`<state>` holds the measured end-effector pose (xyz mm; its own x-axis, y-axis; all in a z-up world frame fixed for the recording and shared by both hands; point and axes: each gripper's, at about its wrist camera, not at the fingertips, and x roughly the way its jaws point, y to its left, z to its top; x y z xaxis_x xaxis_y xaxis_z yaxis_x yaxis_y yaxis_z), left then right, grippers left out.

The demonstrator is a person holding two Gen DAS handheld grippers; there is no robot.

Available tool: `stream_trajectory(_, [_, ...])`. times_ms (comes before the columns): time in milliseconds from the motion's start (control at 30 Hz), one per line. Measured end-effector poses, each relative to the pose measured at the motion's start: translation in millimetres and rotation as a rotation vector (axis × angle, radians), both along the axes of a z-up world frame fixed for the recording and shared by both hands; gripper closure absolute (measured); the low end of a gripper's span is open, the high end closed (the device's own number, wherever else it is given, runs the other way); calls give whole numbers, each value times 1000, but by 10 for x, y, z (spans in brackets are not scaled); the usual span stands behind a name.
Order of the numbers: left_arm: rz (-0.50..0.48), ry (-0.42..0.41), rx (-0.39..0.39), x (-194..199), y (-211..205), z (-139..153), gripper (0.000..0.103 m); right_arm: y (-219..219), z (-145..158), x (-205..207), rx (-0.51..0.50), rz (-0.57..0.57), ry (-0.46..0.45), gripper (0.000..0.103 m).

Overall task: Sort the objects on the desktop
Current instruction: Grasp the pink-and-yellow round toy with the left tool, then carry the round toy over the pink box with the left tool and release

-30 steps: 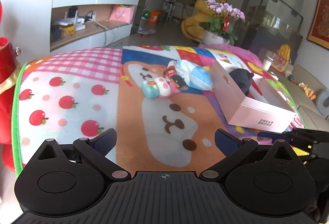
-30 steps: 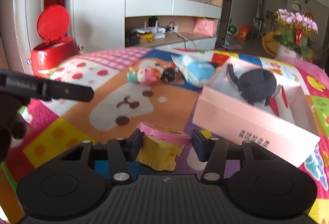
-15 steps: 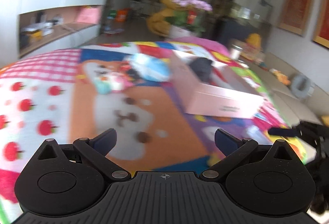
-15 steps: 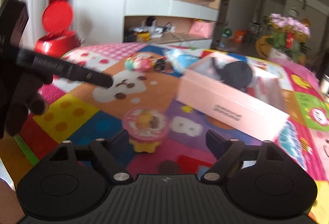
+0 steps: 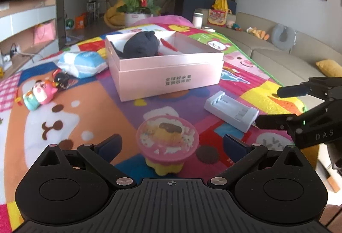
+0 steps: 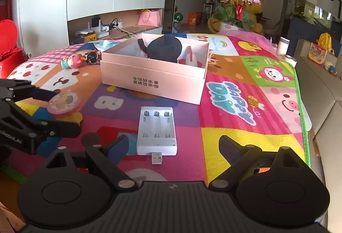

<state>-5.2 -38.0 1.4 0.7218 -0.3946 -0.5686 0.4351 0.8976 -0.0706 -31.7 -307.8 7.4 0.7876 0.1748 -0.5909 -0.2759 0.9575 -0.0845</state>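
A pink-lidded yellow pudding cup point(image 5: 167, 142) stands on the colourful mat between the fingers of my open left gripper point(image 5: 171, 146); it also shows in the right wrist view point(image 6: 64, 102). A white battery charger point(image 6: 157, 133) with a USB plug lies just ahead of my open, empty right gripper point(image 6: 173, 147), and shows in the left wrist view point(image 5: 232, 111). The open pink box point(image 5: 168, 74) holds a black plush point(image 5: 142, 46) and a red pen point(image 5: 168, 44). The box also shows in the right wrist view point(image 6: 154, 77).
A blue tissue pack point(image 5: 83, 63), a pink doll point(image 5: 39, 96) and a black figure point(image 5: 62, 80) lie left of the box. The mat's green edge point(image 6: 301, 109) drops to a sofa at the right. A red bin point(image 6: 7, 51) stands far left.
My right gripper let go of the pudding cup, opened and moved right to the charger. My left gripper swung right and now straddles the cup.
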Motion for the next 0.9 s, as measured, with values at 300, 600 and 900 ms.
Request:
stream_trajectory(300, [31,25,-10,84,75,0,43,194,-85,262,10,10,37,15])
stream_trajectory(600, [66,21,-19,-17,248,61,43,262,-150,600,39,-7,145,55])
stream_trajectory(900, [48,-15,-9,-187,253,207,43,190,143,232,54,38,146,56])
